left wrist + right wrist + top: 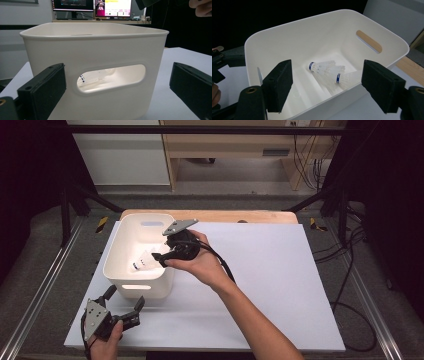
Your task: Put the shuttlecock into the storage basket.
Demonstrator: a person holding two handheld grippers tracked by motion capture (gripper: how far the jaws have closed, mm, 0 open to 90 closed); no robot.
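Two shuttlecocks lay in the white bin — right hand-held gripper above, jaws apart, empty; release judged done, withdrawal next — left hand-held gripper open near the counter's front-left corner.

A white sheet covers the desk, whose wooden edge shows along the far side, inside a black metal frame standing on grey carpet. Beyond it stand a light wooden cabinet and a white panel, with black cables trailing on the floor at right. Two lit monitors glow on a far bench in the left gripper view.
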